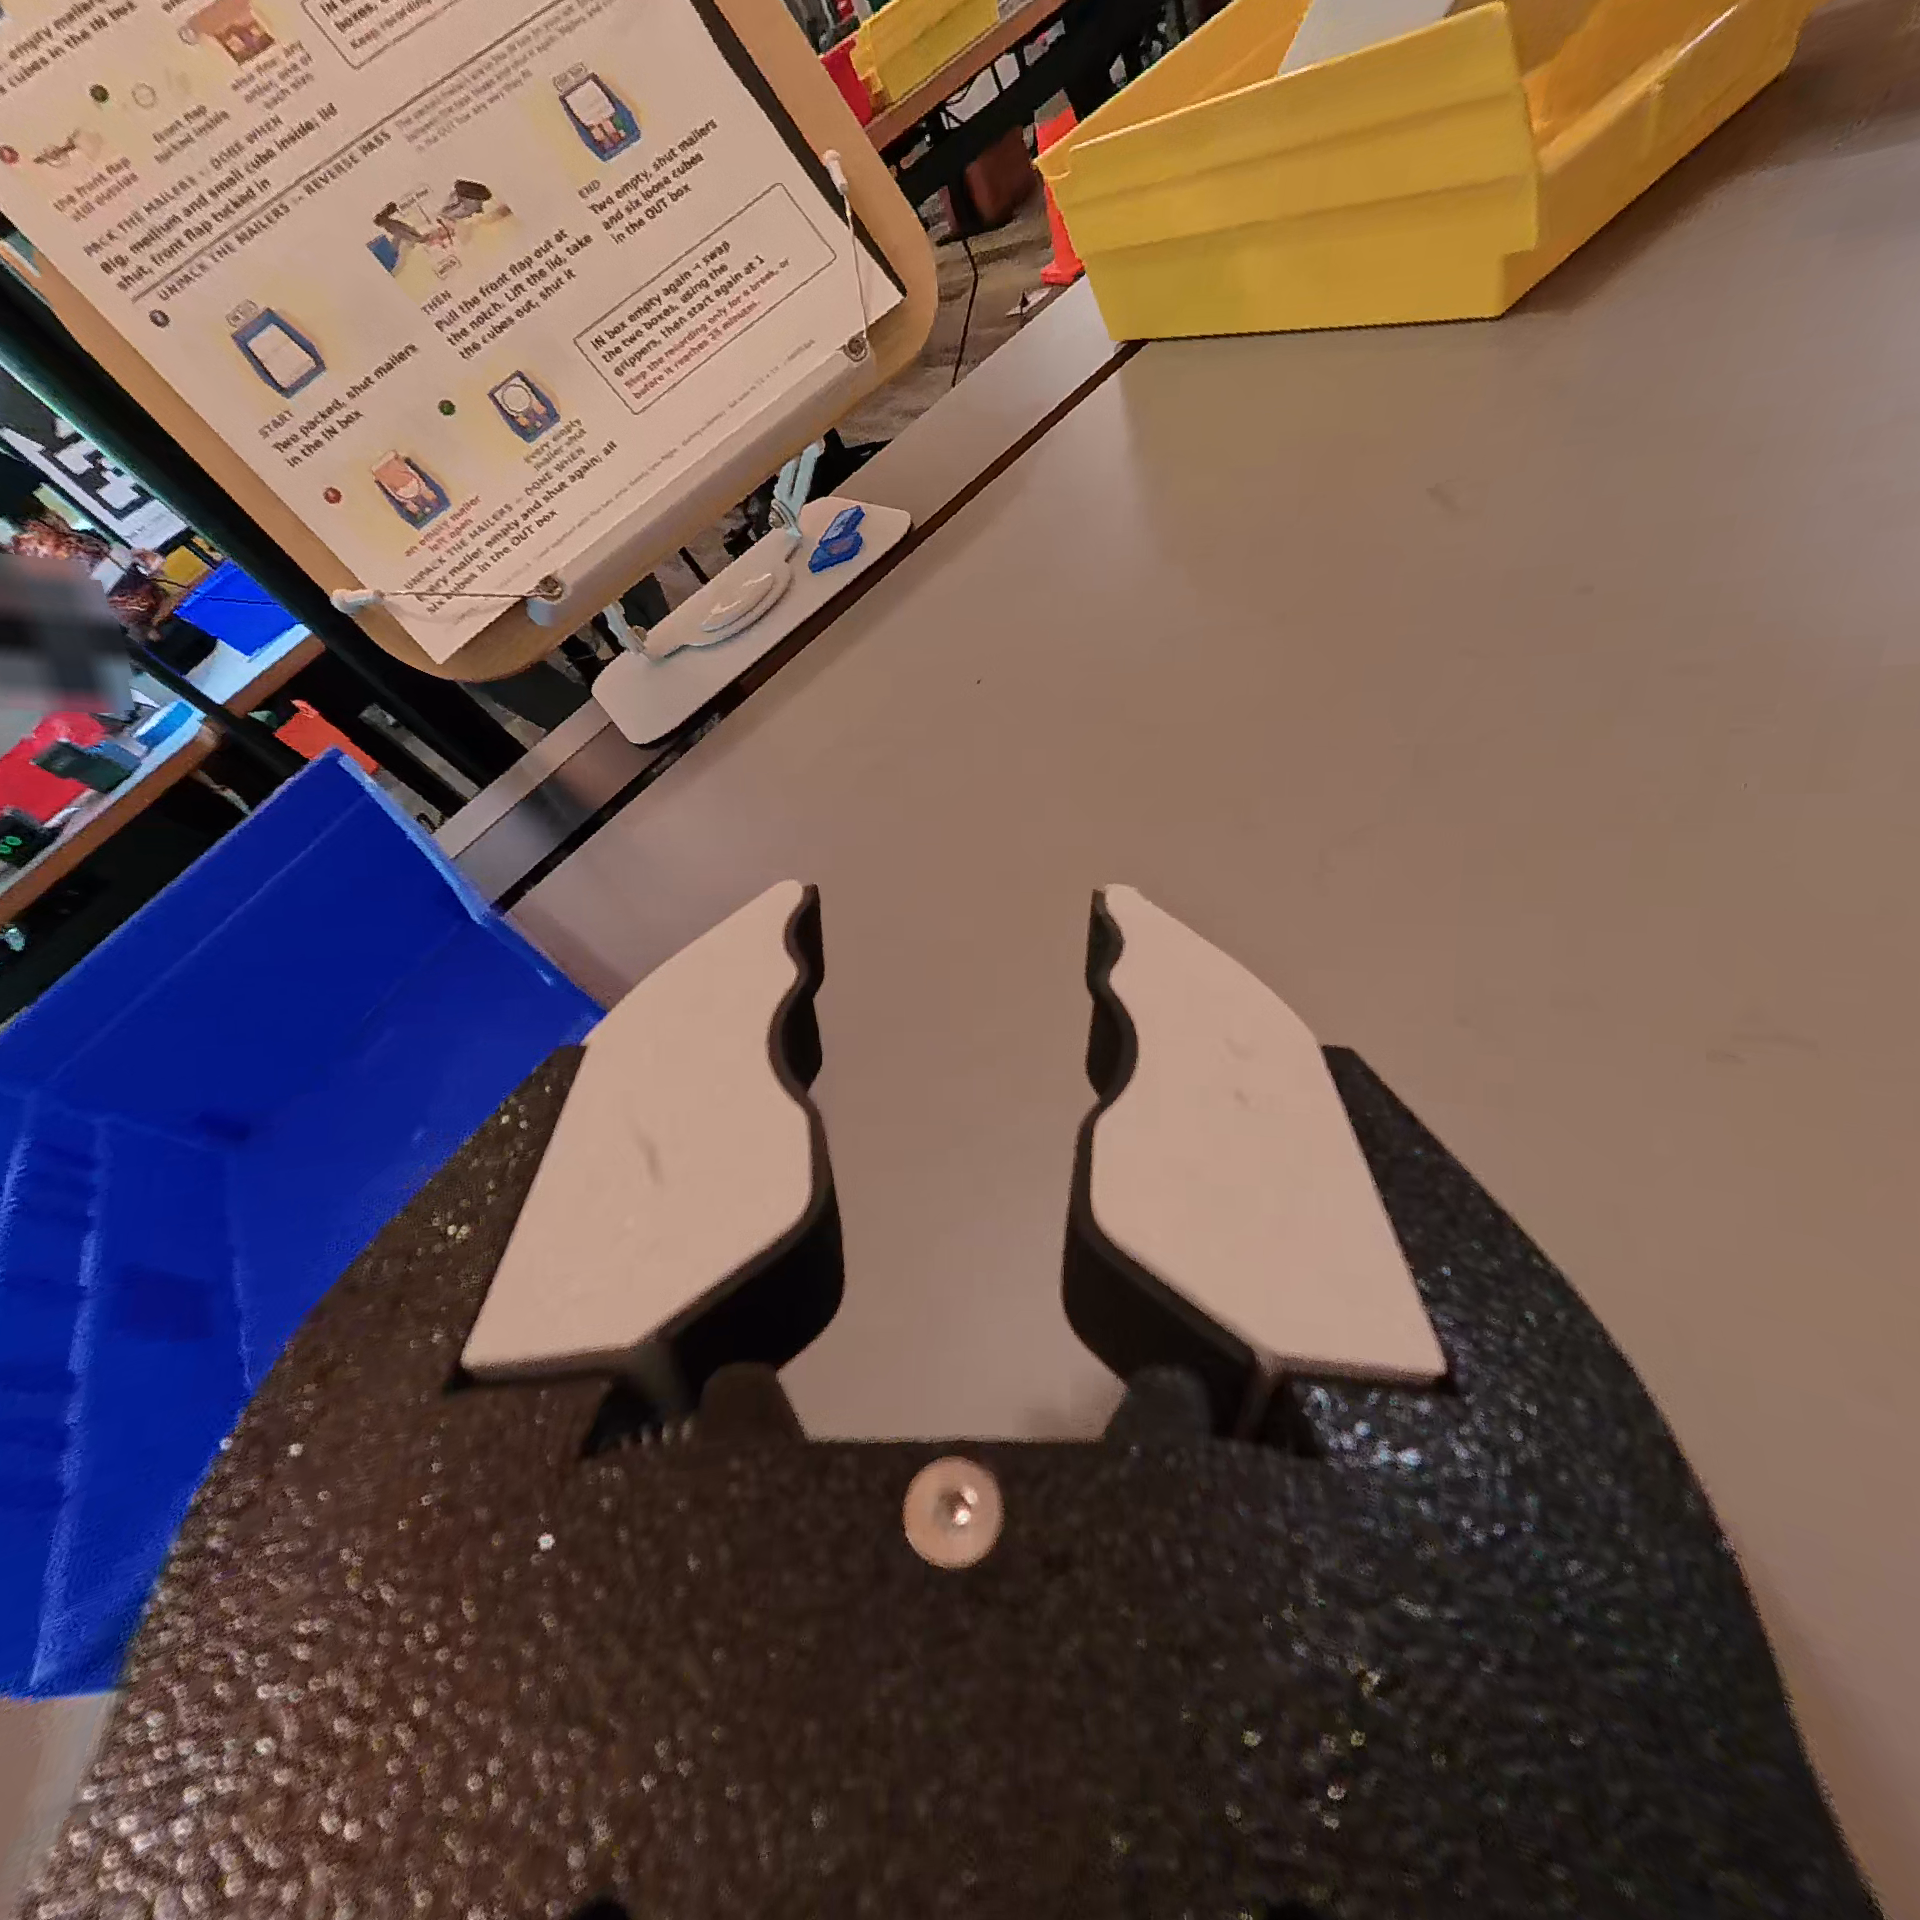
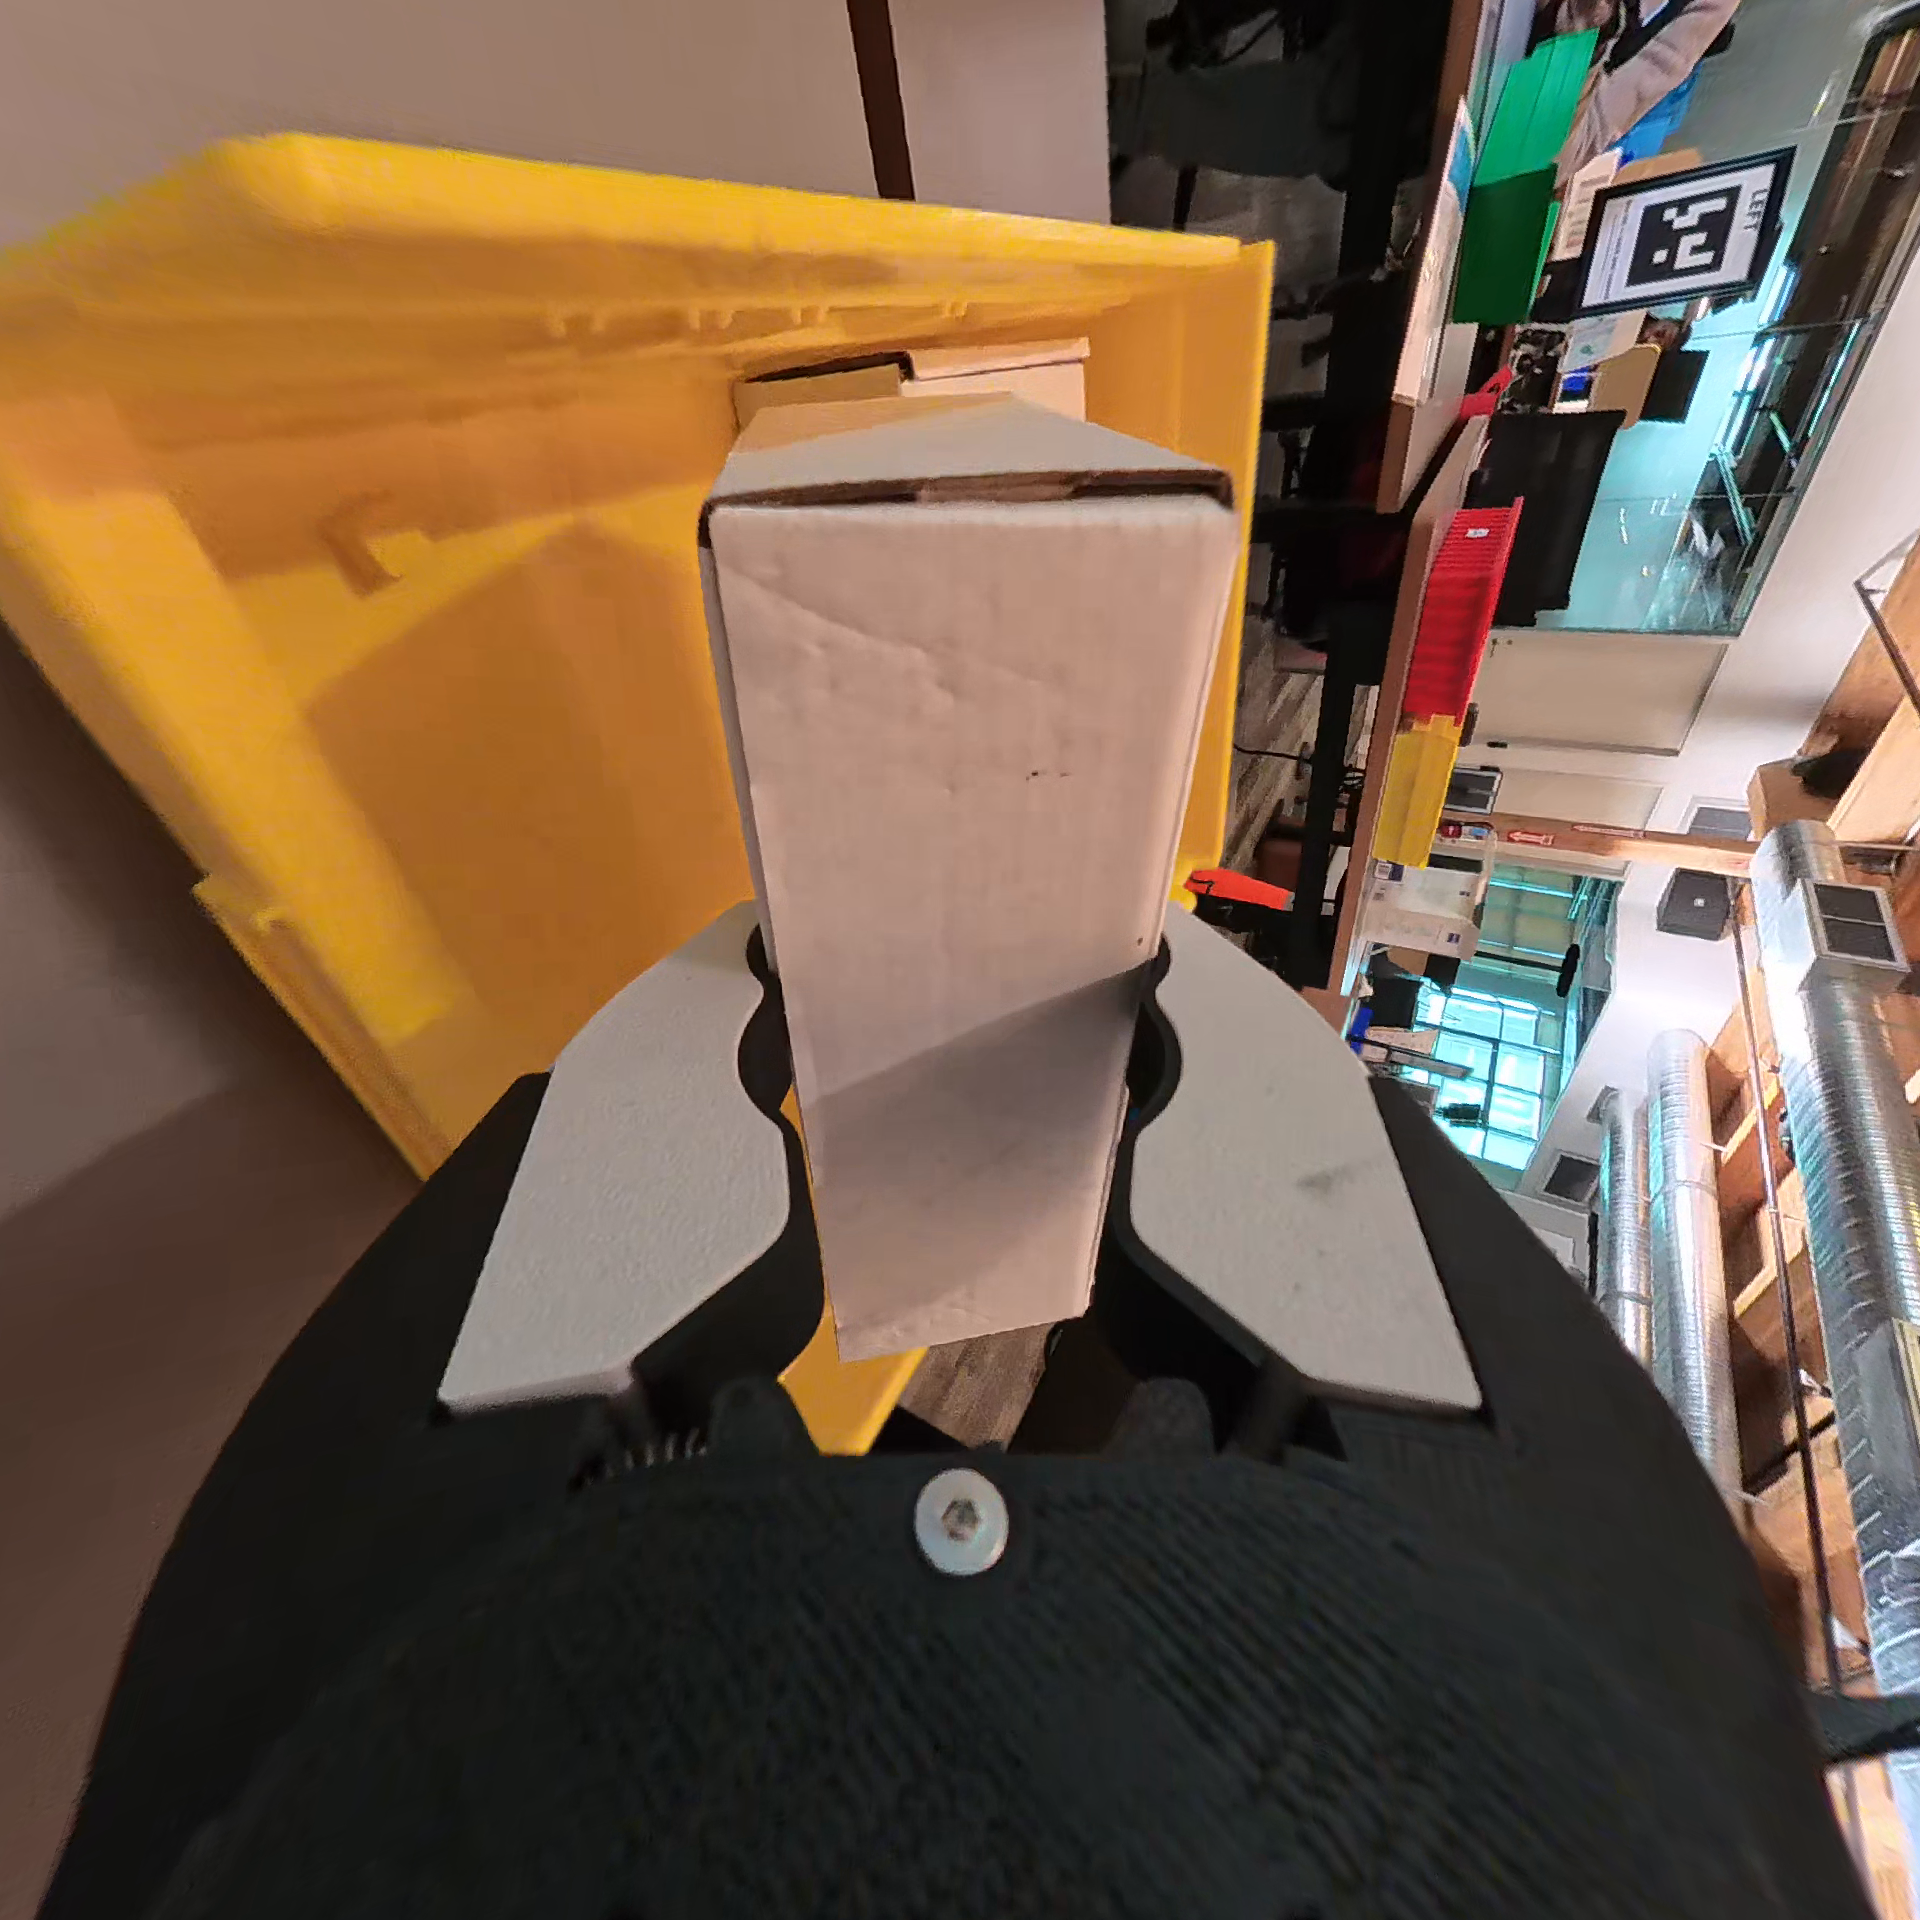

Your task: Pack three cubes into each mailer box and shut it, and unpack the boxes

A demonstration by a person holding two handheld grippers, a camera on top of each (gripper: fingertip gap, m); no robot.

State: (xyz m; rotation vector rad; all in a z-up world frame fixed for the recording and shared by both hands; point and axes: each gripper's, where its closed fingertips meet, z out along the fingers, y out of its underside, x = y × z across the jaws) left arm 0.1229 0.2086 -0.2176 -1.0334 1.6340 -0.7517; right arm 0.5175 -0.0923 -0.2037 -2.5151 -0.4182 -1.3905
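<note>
From the left, we see the blue bin (image 1: 260, 1143) at the table's near edge, its inside not shown, and behind it a stand-mounted instruction sheet (image 1: 447, 301) at the far edge of the grey table (image 1: 1455, 727). Our left gripper (image 1: 954, 925) hovers over bare tabletop, its fingers (image 1: 675, 1143) spread apart with nothing between them. Further right, the yellow bin (image 1: 1299, 208) sits well apart from it, a white panel showing inside.

In the right wrist view, turned on its side, our right gripper (image 2: 961, 951) has its fingers (image 2: 1247, 1143) pressed against both broad faces of a white mailer box (image 2: 966, 779), gripping it near one end. The box juts forward in front of the yellow bin (image 2: 416, 520), its flap looking tucked shut, and the edge of a second white box (image 2: 997, 379) shows beyond it, by the bin's wall. No cubes are visible.

We judge the corrugated card light and fairly stiff at the folds but liable to dent mid-panel; held by one end, a loaded box could sag or swing. The smooth faces may slip, so a hold close to the edges, across the narrow thickness, looks safest.
</note>
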